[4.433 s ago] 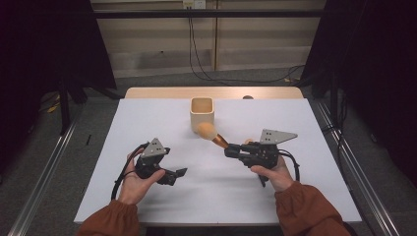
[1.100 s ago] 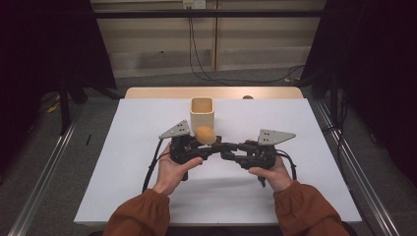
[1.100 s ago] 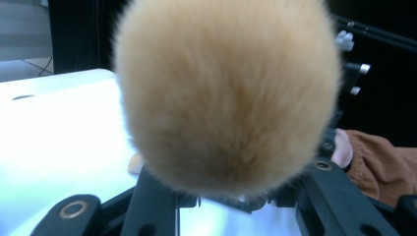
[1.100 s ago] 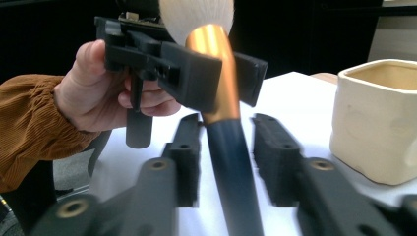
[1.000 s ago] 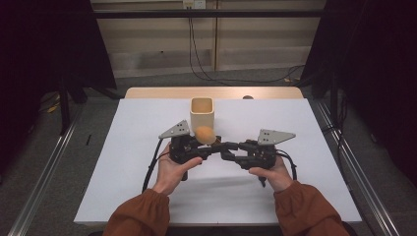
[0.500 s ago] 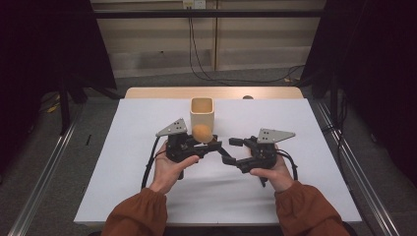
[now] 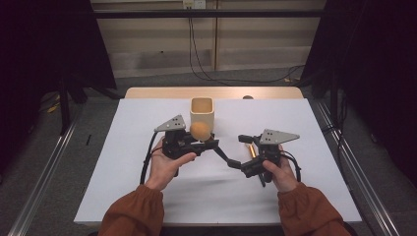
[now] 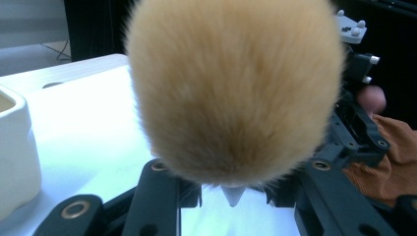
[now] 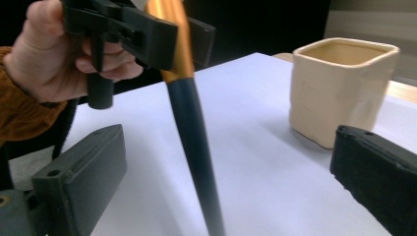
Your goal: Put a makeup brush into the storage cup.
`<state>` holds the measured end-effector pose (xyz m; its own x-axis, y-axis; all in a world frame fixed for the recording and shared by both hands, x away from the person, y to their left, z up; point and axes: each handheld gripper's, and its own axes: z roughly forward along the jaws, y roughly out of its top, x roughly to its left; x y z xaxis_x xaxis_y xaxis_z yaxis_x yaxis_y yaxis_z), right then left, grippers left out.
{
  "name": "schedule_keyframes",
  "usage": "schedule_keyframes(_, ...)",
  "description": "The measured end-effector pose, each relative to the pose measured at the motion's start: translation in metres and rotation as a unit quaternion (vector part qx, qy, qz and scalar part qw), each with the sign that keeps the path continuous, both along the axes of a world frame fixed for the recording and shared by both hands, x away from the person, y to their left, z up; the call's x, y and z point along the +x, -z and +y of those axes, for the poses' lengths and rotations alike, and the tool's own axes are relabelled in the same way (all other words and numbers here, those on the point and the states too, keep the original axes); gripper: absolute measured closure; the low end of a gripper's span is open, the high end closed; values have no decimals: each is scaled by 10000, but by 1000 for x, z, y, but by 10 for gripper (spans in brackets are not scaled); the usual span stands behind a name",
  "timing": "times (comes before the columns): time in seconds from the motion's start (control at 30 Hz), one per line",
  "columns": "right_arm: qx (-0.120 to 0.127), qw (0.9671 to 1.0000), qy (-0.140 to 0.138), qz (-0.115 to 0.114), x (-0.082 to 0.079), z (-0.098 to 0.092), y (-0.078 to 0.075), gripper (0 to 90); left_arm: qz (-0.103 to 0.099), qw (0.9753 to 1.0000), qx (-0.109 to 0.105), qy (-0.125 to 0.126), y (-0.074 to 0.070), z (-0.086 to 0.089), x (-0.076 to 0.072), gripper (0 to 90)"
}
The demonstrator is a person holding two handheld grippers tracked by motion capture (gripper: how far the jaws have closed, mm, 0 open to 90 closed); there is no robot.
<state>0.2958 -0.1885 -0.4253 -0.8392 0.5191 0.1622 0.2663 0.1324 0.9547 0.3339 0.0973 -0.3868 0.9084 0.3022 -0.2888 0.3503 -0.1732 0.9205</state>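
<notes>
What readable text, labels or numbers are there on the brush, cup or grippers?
None readable.
Cream cup: plain walls, no print.
Makeup brush: no marking on the bristles or on the dark handle seen in the right gripper view.
Left gripper and right gripper: black parts and grey plates carry no legible label.

The brush (image 8: 235, 88) head blocks most of the left gripper view and its top is cut off, while the cup (image 8: 14, 152) runs off the left edge.

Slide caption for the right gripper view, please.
Open right gripper flanks the makeup brush held by the left gripper, beige cup behind.
</notes>
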Motion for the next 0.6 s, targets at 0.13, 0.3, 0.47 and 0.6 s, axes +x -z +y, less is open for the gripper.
schedule_keyframes(0.13, -73, 9997, 211, -29, -2, -5, -1, 0, 5, 9998, 177, 8, -4, 3, 2, 651)
schedule_keyframes(0.3, -49, 9994, 337, -57, -7, -14, -5, 0, 11, 9996, 290, -13, -10, 5, 6, 651)
schedule_keyframes(0.47, -154, 9980, 600, -130, -14, -23, -3, 0, 13, 9992, 402, -71, -15, 9, 11, 652)
schedule_keyframes(0.6, -195, 9969, 758, -122, -19, -31, 0, 0, 48, 9987, 485, -111, -17, 12, 15, 652)
